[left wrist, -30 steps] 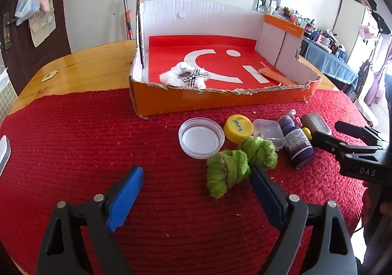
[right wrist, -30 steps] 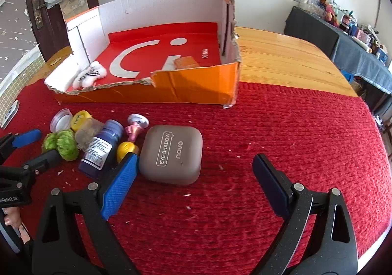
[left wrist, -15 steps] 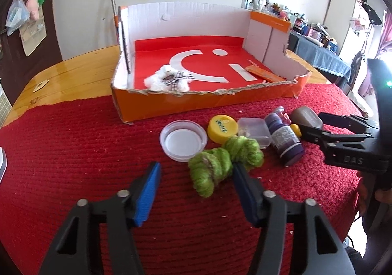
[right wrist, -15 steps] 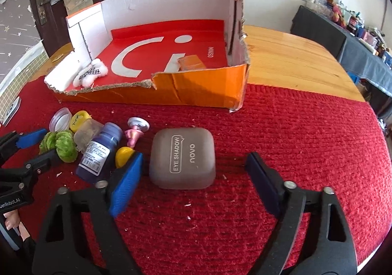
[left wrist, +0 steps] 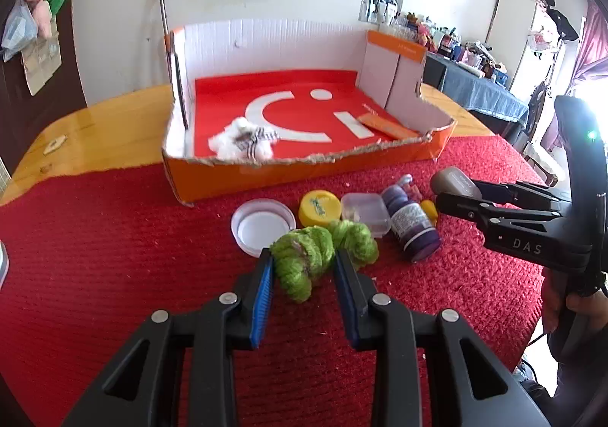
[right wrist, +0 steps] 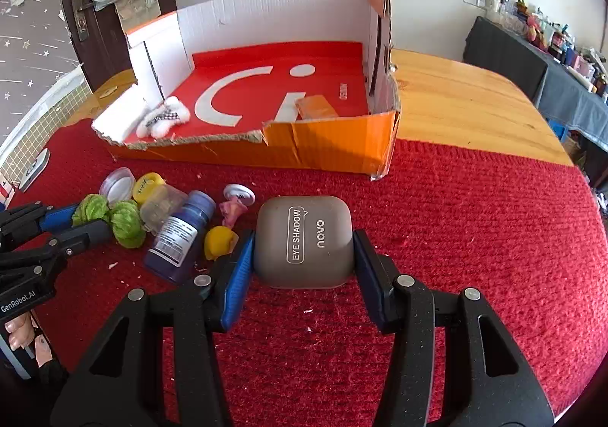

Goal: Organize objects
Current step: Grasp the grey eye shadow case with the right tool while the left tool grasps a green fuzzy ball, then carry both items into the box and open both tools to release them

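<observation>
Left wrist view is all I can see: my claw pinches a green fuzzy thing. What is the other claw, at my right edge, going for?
Observer: A grey case labelled EYE SHADOW. The right claw is closing, case between its pads.
Operator: Anything tucked behind the purple bottle?
Observer: A small pink piece with a round white cap, lying on the red cloth.
Operator: Is the right claw crowded like my green fuzzy thing?
Observer: A yellow lump sits right beside its left pad.

left gripper | black frame, blue pads, silver screws | right gripper | same
</observation>
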A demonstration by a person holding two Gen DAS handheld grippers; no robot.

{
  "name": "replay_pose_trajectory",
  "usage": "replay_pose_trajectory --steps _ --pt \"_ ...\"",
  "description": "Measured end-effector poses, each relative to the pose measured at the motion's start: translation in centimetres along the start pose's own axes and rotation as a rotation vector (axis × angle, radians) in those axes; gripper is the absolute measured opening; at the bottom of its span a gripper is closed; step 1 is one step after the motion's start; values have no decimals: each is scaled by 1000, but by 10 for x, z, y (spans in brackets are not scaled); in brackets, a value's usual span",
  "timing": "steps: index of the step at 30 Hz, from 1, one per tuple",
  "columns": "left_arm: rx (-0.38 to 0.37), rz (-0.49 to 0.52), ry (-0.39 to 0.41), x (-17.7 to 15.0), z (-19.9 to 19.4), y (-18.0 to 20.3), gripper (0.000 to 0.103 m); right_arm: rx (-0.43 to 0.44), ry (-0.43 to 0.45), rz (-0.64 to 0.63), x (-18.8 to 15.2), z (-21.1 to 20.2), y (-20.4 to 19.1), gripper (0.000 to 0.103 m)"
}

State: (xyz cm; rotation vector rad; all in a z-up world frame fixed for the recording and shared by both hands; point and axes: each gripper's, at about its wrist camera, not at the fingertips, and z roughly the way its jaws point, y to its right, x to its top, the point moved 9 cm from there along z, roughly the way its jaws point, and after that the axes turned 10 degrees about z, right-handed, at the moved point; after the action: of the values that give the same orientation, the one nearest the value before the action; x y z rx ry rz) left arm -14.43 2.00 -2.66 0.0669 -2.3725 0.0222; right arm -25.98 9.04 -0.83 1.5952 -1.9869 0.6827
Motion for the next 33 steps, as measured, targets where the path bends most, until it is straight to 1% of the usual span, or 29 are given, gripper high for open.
replay_pose_trajectory --steps 7,27,33 --pt "25 -1 33 9 -11 -6 33 15 26 -11 8 -11 -5 49" --pt "29 -8 45 10 -17 -8 33 42 27 -29 8 -13 -11 49" --pt "35 -4 61 22 -24 -9 33 61 46 -26 19 -22 -14 49"
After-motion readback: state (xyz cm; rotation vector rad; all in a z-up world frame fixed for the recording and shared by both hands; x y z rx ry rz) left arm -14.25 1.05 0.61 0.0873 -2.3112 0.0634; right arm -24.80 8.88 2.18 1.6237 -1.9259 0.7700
